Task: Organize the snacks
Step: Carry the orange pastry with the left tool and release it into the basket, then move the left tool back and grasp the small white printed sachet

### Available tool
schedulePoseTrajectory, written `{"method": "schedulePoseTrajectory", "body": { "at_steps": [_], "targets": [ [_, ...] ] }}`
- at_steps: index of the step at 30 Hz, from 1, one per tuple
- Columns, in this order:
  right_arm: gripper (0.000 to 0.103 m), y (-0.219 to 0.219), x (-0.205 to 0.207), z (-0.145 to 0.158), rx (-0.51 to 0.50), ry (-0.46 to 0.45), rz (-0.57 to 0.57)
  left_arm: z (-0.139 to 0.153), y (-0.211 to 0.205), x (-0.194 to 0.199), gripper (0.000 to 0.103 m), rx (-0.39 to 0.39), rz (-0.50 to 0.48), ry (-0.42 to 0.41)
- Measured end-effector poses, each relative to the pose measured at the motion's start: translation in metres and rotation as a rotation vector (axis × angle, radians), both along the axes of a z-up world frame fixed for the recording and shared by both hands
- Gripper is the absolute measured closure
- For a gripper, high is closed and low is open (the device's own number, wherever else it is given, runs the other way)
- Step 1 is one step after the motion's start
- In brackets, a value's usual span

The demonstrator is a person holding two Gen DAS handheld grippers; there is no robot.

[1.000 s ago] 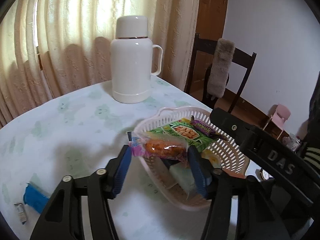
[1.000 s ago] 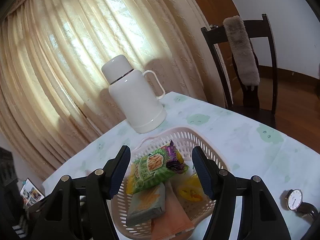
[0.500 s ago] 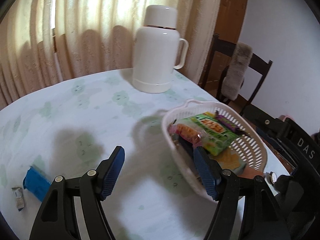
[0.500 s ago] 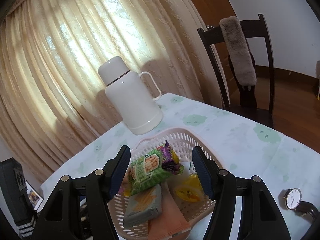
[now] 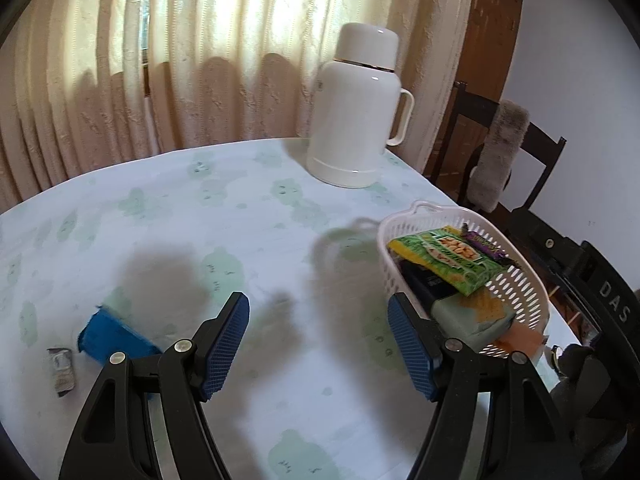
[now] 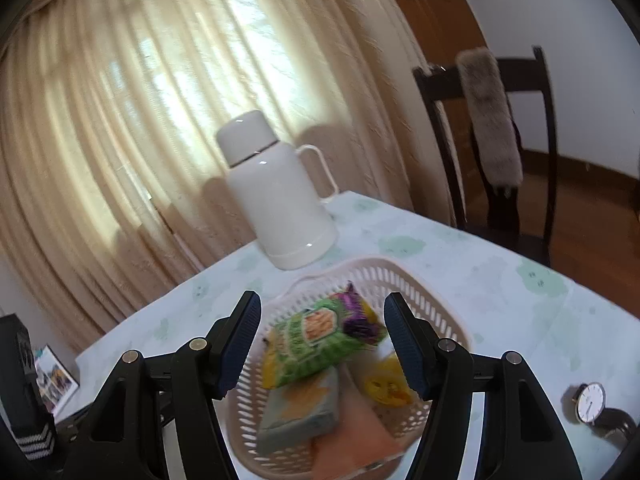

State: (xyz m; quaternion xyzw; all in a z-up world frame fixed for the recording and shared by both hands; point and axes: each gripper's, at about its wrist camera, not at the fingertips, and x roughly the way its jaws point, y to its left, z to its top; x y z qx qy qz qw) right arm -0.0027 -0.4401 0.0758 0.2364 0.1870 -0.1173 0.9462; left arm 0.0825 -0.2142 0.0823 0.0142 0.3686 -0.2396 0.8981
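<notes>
Curtained worktop (image 5: 240, 216): basket (image 5: 520, 280) holds most snacks; blue packet (image 5: 108, 336) lies loose, possibly a snack. My left gripper (image 5: 320, 344) and right gripper (image 6: 322, 344), fingers wide, empty. Risk: overfilled basket spills.

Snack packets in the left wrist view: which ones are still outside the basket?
The blue packet and the small silver wrapper beside it, both lying on the tablecloth at lower left. The other packets sit in the white basket at right.

White thermos jug (image 5: 356, 108) standing upright on the desk (image 5: 200, 208) before cream curtains (image 5: 200, 52); wristwatch (image 6: 592, 404) lying near the desk edge; dark chair (image 6: 508, 144) behind.
</notes>
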Motion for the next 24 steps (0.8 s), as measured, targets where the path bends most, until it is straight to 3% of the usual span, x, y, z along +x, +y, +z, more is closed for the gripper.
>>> {"method": "schedulePoseTrajectory", "body": {
  "at_steps": [11,21,24],
  "targets": [
    [0.038,0.062,0.002,0.003,-0.196,-0.05,0.16,0.013,0.048,0.002,0.032,0.015,0.136,-0.041],
    [0.033,0.105,0.005,-0.007,-0.307,-0.041,0.336,0.011,0.113,0.012,0.031,0.033,0.308,-0.029],
    [0.033,0.114,0.007,-0.012,-0.322,-0.027,0.374,0.003,0.132,0.013,0.031,0.073,0.37,-0.025]
  ]
}}
